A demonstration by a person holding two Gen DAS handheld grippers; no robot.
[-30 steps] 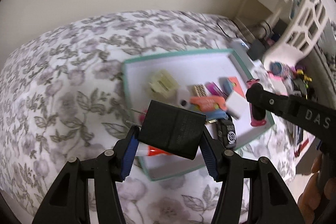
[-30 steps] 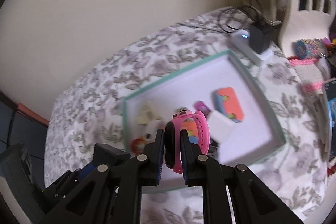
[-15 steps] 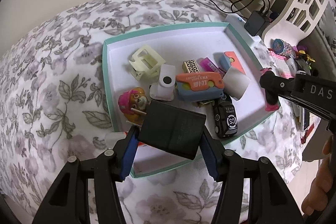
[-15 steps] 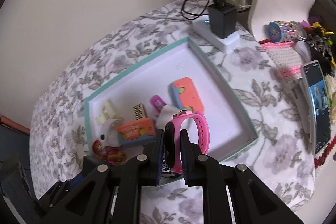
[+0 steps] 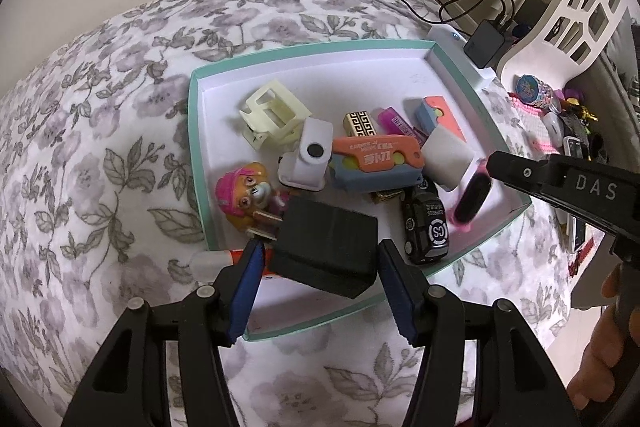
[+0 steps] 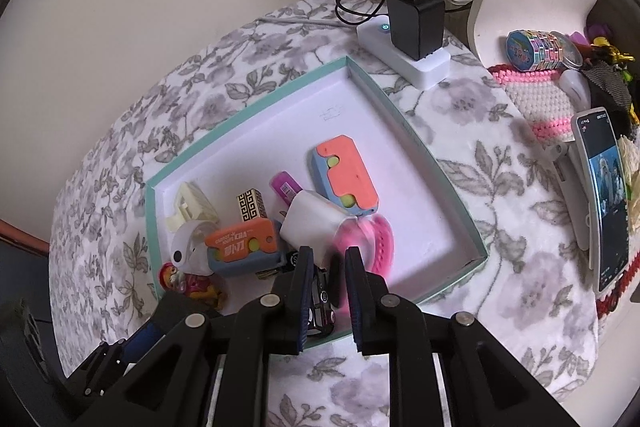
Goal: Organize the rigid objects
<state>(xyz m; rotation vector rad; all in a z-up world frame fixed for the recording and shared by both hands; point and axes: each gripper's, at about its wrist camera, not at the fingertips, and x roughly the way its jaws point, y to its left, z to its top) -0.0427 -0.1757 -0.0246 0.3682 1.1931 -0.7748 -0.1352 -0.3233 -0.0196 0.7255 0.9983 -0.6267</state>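
While the left gripper (image 5: 320, 251) hung over the nearer end of the teal tray (image 5: 193, 131), it held a black plug adapter (image 5: 326, 247) crosswise between its blue pads (image 5: 246, 287), prongs pointing off to its left, and the pads looked set against the adapter's sides. The right gripper (image 6: 329, 253) carried nothing: its fingers stood a narrow gap apart, and the pink watch band (image 6: 370, 239) lay blurred just beyond its tips, inside the tray beside a white block (image 6: 312, 223). I judged the step in hand to be dropping both pieces into the tray, with the band apparently let go and the adapter not yet. The next move called for lowering the left gripper a little and spreading its fingers so the adapter landed flat. Open floor was scarce there (the pile crowded that end): a pup figurine (image 5: 244, 191) sat ahead and to the left of the tips, a toy car (image 5: 426, 227) ahead and to the right, and an orange marker (image 5: 214, 259) lay across the tray's edge under the left finger. The bare white floor lay far ahead of both grippers, toward the power strip (image 6: 404, 59). The tray's low wall ran just below both sets of fingers, so a careless drop could tip the adapter over it onto the flowered cover (image 5: 100, 167).
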